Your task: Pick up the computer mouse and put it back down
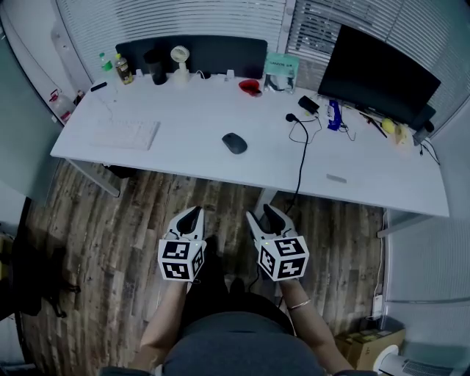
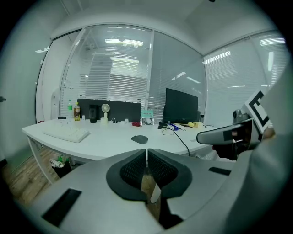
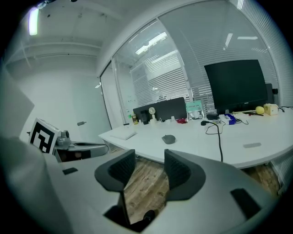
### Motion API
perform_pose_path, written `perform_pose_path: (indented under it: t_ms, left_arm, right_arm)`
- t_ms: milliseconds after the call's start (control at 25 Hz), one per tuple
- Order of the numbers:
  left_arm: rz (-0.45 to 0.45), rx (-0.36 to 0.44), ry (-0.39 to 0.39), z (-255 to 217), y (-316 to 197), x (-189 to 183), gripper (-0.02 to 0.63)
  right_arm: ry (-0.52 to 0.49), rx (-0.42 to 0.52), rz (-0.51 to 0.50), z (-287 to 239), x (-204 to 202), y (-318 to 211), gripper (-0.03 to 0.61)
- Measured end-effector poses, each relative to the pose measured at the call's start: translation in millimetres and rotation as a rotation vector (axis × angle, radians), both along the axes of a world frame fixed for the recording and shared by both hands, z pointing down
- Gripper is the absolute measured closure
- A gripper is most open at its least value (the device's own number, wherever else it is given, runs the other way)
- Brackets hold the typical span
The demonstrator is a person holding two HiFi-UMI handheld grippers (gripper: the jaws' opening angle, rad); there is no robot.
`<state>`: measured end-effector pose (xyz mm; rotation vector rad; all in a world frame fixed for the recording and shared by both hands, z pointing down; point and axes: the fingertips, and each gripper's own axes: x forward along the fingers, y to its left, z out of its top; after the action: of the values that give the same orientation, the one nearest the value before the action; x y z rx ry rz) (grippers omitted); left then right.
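The bottom edge is cutting off the person's grey-clad torso (image 1: 235, 349), and the left edge is cropping a dark floor-standing object (image 1: 26, 283). On the white desk (image 1: 198, 165), the dark oval computer mouse (image 1: 234, 143) is showing no legible detail, and print on the small teal card (image 1: 281, 66) is reading too small to tell.

Ahead of my right hand-held gripper (image 1: 268, 213) runs a long white surface (image 1: 183, 158), with wood-plank floor (image 1: 110, 235) beneath both. Beyond the surface I see glass walls (image 2: 119, 68) hung with closed blinds (image 1: 183, 18). Strip lights (image 2: 121, 42) glow on the ceiling (image 3: 68, 27) overhead. A plain white wall (image 3: 68, 96) stands to that gripper's left.
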<state>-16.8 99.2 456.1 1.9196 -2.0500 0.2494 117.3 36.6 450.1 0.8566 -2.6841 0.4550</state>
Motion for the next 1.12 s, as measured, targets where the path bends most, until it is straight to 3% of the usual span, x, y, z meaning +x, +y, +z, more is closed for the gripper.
perform_pose_path:
  t_ms: [440, 800, 1120]
  left_arm:
    - [0.046, 0.006, 0.033, 7.9, -83.2, -76.0, 0.583]
    - [0.102, -0.013, 0.057, 14.1, -138.0, -134.5, 0.583]
    - [0.155, -0.036, 0.083, 24.7, -164.9, -156.3, 0.583]
  right_arm:
    - [0.042, -0.011, 0.031, 7.7, -66.7, -82.8, 0.301]
    - [0.116, -0.012, 0.094, 18.2, -113.0, -144.9, 0.295]
    - [0.214, 0.015, 0.104, 32.1, -141.7, -174.4, 0.288]
